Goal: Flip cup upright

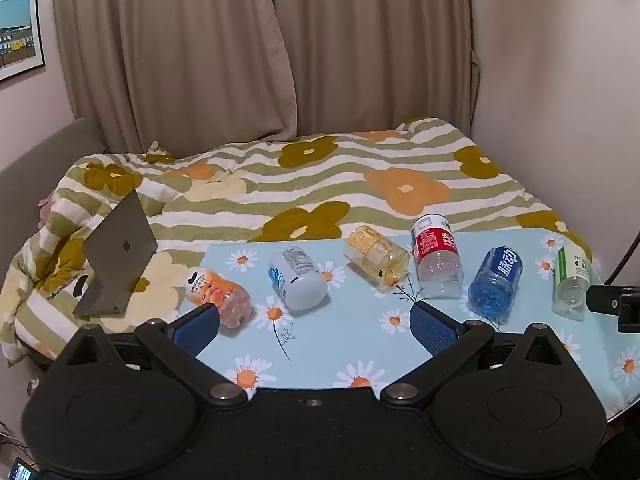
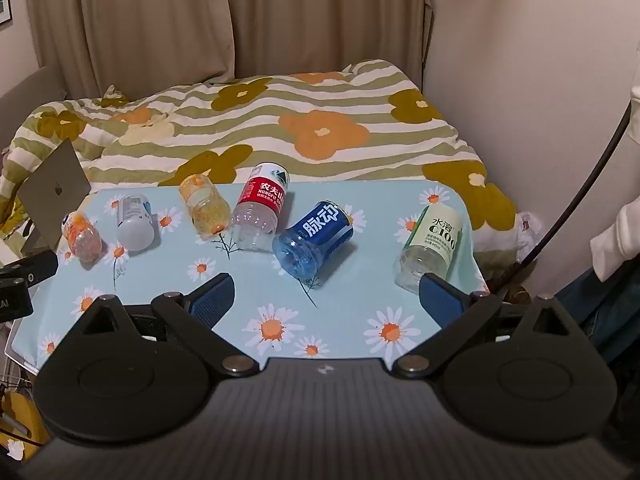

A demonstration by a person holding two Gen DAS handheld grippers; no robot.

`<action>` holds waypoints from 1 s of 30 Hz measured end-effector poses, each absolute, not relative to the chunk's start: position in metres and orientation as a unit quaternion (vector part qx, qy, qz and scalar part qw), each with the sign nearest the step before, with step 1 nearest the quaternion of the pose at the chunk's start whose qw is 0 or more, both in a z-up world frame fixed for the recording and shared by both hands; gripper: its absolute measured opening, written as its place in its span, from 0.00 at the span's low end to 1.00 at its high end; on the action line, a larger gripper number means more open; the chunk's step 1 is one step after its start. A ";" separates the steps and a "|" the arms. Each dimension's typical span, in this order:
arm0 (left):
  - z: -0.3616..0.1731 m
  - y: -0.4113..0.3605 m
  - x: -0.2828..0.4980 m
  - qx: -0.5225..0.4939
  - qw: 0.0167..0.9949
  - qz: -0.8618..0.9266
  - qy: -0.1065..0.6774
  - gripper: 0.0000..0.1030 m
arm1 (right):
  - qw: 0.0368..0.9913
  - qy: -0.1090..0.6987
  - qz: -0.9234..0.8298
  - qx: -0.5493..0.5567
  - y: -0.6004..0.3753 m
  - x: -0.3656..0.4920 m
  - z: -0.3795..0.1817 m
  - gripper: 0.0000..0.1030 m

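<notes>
Bedroom setup: small table [image 2: 344, 312] with a pale blue daisy-print cloth, pushed against a bed [image 1: 360, 176] with a striped floral quilt; beige curtains [image 1: 240, 48] behind, laptop [image 1: 120, 256] propped on the bed at left.

Six cups cut from drink bottles lie on their sides in a rough row, none upright. By label: orange cup [image 1: 218, 294], white cup [image 1: 296, 278], yellow cup [image 1: 376, 254], red cup [image 1: 436, 260], blue cup [image 2: 314, 238], green cup [image 2: 430, 248].

Left gripper [image 1: 316, 324] hovers over the near table edge, jaws spread wide, holding nothing; its left pad sits just in front of the orange cup. Right gripper [image 2: 326, 294] likewise released and empty, its right pad near the green cup.

Judgement: nothing flipped yet, so you're picking a first target. Suggestions:
- Take an end cup on each side; keeps the arms apart.
- Thin clear plastic with ribbed, rounded walls will likely flex and roll on the smooth cloth. Grip across the labelled body, not the thin rim.
- Squeeze lightly; a crushed wall won't stand.
- Rotate until the moulded base faces down, lower until it seats flat, then release.
- Red and yellow cups lie very close, maybe touching; do them after their neighbours.
</notes>
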State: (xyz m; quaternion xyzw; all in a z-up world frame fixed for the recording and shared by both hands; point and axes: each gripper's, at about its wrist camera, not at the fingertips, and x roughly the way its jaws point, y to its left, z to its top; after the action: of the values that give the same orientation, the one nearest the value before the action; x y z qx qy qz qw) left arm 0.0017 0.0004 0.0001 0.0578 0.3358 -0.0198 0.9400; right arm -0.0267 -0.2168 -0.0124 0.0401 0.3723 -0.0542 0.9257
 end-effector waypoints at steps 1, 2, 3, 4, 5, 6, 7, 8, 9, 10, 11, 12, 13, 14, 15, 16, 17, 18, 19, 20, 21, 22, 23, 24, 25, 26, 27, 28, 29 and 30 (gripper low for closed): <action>0.000 0.000 -0.002 0.064 0.946 -0.015 0.319 1.00 | 0.926 0.372 -0.054 0.040 -0.217 -0.027 -0.012 1.00; 0.000 -0.001 -0.002 0.063 0.946 -0.015 0.319 1.00 | 0.926 0.373 -0.053 0.040 -0.217 -0.026 -0.012 1.00; 0.000 -0.001 -0.002 0.060 0.946 -0.014 0.319 1.00 | 0.926 0.372 -0.053 0.042 -0.218 -0.026 -0.012 1.00; 0.000 -0.001 -0.005 0.057 0.946 -0.015 0.319 1.00 | 0.926 0.372 -0.053 0.042 -0.218 -0.026 -0.012 1.00; 0.000 -0.001 -0.005 0.054 0.946 -0.016 0.319 1.00 | 0.926 0.372 -0.053 0.042 -0.218 -0.026 -0.011 1.00; 0.000 0.000 -0.004 0.052 0.946 -0.016 0.319 1.00 | 0.926 0.372 -0.053 0.041 -0.218 -0.026 -0.011 1.00; 0.001 -0.001 -0.006 0.052 0.946 -0.016 0.319 1.00 | 0.926 0.372 -0.053 0.040 -0.218 -0.026 -0.011 1.00; 0.003 0.005 -0.005 0.044 0.945 -0.020 0.323 1.00 | 0.926 0.372 -0.053 0.040 -0.218 -0.026 -0.011 1.00; 0.003 0.004 -0.004 0.047 0.945 -0.019 0.324 1.00 | 0.926 0.372 -0.053 0.040 -0.217 -0.026 -0.012 1.00; 0.004 0.004 -0.002 0.049 0.944 -0.019 0.325 1.00 | 0.926 0.373 -0.053 0.040 -0.216 -0.026 -0.012 1.00; 0.002 0.003 -0.002 0.052 0.944 -0.020 0.326 1.00 | 0.925 0.373 -0.053 0.040 -0.215 -0.026 -0.013 1.00; 0.003 0.002 -0.002 0.053 0.944 -0.020 0.326 1.00 | 0.925 0.373 -0.052 0.045 -0.219 -0.026 -0.011 1.00; 0.003 0.002 -0.003 0.053 0.944 -0.021 0.325 1.00 | 0.925 0.373 -0.052 0.046 -0.219 -0.026 -0.012 1.00; 0.003 0.002 -0.003 0.052 0.945 -0.021 0.323 1.00 | 0.925 0.373 -0.053 0.045 -0.219 -0.026 -0.012 1.00; 0.003 0.003 -0.003 0.050 0.945 -0.021 0.323 1.00 | 0.925 0.374 -0.053 0.045 -0.219 -0.026 -0.012 1.00; 0.004 0.003 -0.003 0.050 0.945 -0.021 0.322 1.00 | 0.925 0.374 -0.052 0.046 -0.219 -0.026 -0.012 1.00; 0.004 0.003 -0.003 0.049 0.945 -0.021 0.322 1.00 | 0.925 0.374 -0.052 0.046 -0.219 -0.026 -0.012 1.00; 0.004 0.004 -0.003 0.048 0.945 -0.020 0.322 1.00 | 0.925 0.374 -0.052 0.047 -0.219 -0.026 -0.013 1.00; 0.004 0.003 -0.003 0.048 0.945 -0.020 0.323 1.00 | 0.925 0.374 -0.052 0.047 -0.220 -0.025 -0.012 1.00; 0.004 0.003 -0.003 0.048 0.945 -0.019 0.324 1.00 | 0.925 0.374 -0.052 0.047 -0.218 -0.026 -0.011 1.00; 0.005 0.002 -0.002 0.047 0.945 -0.019 0.324 1.00 | 0.925 0.375 -0.052 0.047 -0.219 -0.025 -0.011 1.00; 0.005 0.002 -0.002 0.047 0.945 -0.019 0.324 1.00 | 0.924 0.375 -0.052 0.047 -0.220 -0.025 -0.011 1.00; 0.005 0.002 -0.002 0.046 0.945 -0.018 0.324 1.00 | 0.924 0.375 -0.051 0.047 -0.219 -0.023 -0.013 1.00; 0.005 0.002 -0.002 0.045 0.945 -0.017 0.324 1.00 | 0.924 0.376 -0.051 0.046 -0.218 -0.024 -0.015 1.00; 0.005 0.002 -0.001 0.044 0.945 -0.016 0.324 1.00 | 0.924 0.376 -0.052 0.047 -0.217 -0.024 -0.015 1.00; 0.004 0.003 -0.001 0.042 0.945 -0.016 0.324 1.00 | 0.924 0.376 -0.051 0.047 -0.218 -0.024 -0.015 1.00; 0.004 0.003 -0.001 0.041 0.945 -0.015 0.325 1.00 | 0.924 0.376 -0.051 0.048 -0.219 -0.023 -0.015 1.00; 0.004 0.003 -0.001 0.041 0.945 -0.014 0.325 1.00 | 0.924 0.376 -0.051 0.048 -0.218 -0.023 -0.016 1.00; 0.004 0.003 0.000 0.039 0.944 -0.014 0.326 1.00 | 0.923 0.378 -0.051 0.049 -0.219 -0.023 -0.014 1.00; 0.004 0.004 0.000 0.038 0.944 -0.014 0.327 1.00 | 0.923 0.378 -0.051 0.049 -0.219 -0.023 -0.013 1.00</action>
State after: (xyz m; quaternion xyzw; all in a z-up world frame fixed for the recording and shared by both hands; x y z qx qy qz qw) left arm 0.0004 0.0037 0.0042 0.0378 0.3272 -0.0137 0.9441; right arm -0.0226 -0.2194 -0.0135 0.0493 0.3781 -0.0507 0.9230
